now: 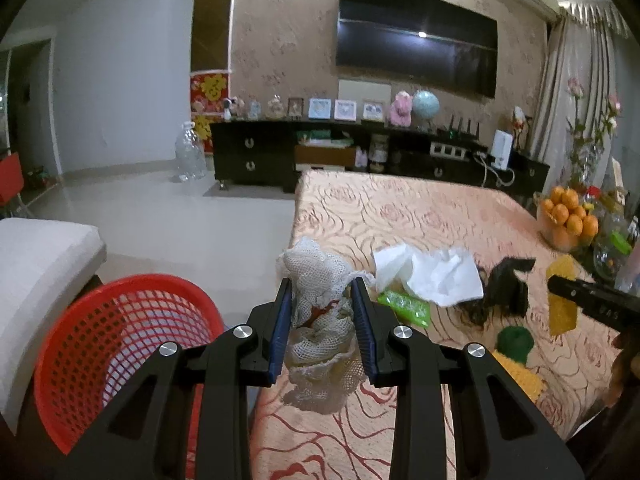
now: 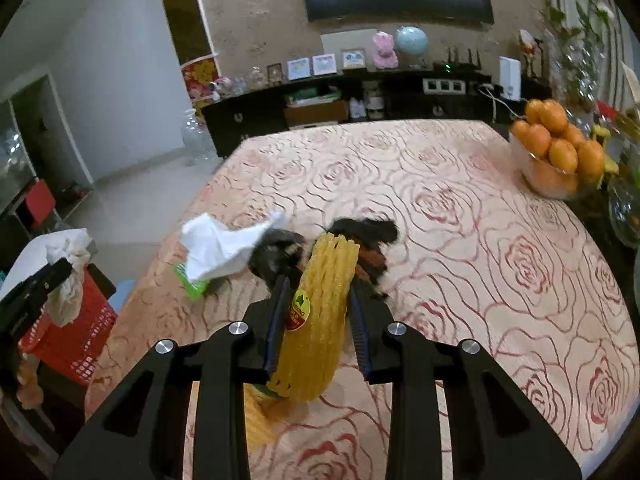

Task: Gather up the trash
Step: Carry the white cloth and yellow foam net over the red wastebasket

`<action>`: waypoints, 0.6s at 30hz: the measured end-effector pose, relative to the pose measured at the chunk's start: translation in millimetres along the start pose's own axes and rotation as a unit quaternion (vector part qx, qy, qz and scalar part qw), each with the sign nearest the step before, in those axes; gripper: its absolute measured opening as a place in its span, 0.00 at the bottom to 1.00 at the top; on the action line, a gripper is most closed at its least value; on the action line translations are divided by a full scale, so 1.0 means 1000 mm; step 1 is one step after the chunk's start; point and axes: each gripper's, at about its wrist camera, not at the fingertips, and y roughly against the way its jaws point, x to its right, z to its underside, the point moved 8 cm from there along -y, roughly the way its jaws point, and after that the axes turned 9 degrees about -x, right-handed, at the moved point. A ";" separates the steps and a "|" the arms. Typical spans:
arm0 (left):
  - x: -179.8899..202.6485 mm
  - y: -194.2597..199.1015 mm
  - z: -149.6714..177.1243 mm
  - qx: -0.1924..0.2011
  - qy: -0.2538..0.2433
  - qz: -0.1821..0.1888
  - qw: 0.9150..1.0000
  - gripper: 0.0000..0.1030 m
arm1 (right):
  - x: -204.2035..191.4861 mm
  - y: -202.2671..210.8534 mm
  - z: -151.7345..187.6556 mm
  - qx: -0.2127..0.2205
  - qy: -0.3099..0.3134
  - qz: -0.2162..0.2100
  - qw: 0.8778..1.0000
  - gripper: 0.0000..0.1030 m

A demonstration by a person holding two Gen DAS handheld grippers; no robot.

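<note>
My left gripper (image 1: 322, 286) is shut on a white foam fruit net (image 1: 320, 320), held above the table's left edge beside a red mesh basket (image 1: 120, 344). My right gripper (image 2: 318, 286) is shut on a yellow foam fruit net (image 2: 320, 320) with a round sticker, lifted over the table. The same yellow net (image 1: 562, 300) and right gripper show at the right of the left wrist view. On the table lie a crumpled white tissue (image 1: 432, 272), a green wrapper (image 1: 404, 306), a black scrap (image 1: 508, 286), a green wad (image 1: 514, 342) and another yellow net (image 2: 256, 420).
A rose-patterned cloth covers the table (image 2: 480, 240). A glass bowl of oranges (image 2: 554, 152) stands at its far right by glassware and flowers. A white cushioned seat (image 1: 36, 264) sits left of the basket. A dark TV cabinet (image 1: 256, 156) and big water bottle (image 1: 188, 152) stand beyond.
</note>
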 end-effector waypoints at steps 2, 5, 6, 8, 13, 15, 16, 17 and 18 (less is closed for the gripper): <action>-0.008 0.008 -0.007 0.010 0.009 -0.003 1.000 0.28 | -0.012 0.001 -0.005 0.003 0.012 -0.005 1.000 0.28; -0.021 0.018 -0.015 0.021 0.017 -0.018 0.999 0.28 | -0.030 0.002 -0.013 0.008 0.029 -0.013 0.999 0.28; -0.025 0.021 -0.017 0.025 0.018 -0.025 0.999 0.28 | -0.036 0.003 -0.016 0.010 0.034 -0.016 0.999 0.28; -0.037 0.028 -0.021 0.033 0.023 -0.039 0.998 0.28 | -0.046 0.003 -0.022 0.012 0.043 -0.023 0.999 0.28; -0.065 0.043 -0.028 0.046 0.035 -0.075 0.995 0.28 | -0.076 0.005 -0.035 0.017 0.061 -0.047 0.997 0.28; -0.076 0.048 -0.028 0.049 0.041 -0.087 0.994 0.28 | -0.091 0.006 -0.041 0.019 0.075 -0.053 0.996 0.28; -0.085 0.050 -0.028 0.050 0.045 -0.098 0.993 0.28 | -0.098 0.007 -0.044 0.021 0.081 -0.055 0.995 0.28; -0.092 0.052 -0.027 0.051 0.048 -0.106 0.992 0.28 | -0.105 0.008 -0.048 0.023 0.088 -0.058 0.994 0.28; -0.099 0.054 -0.027 0.051 0.053 -0.113 0.991 0.28 | -0.115 0.008 -0.052 0.026 0.096 -0.063 0.993 0.28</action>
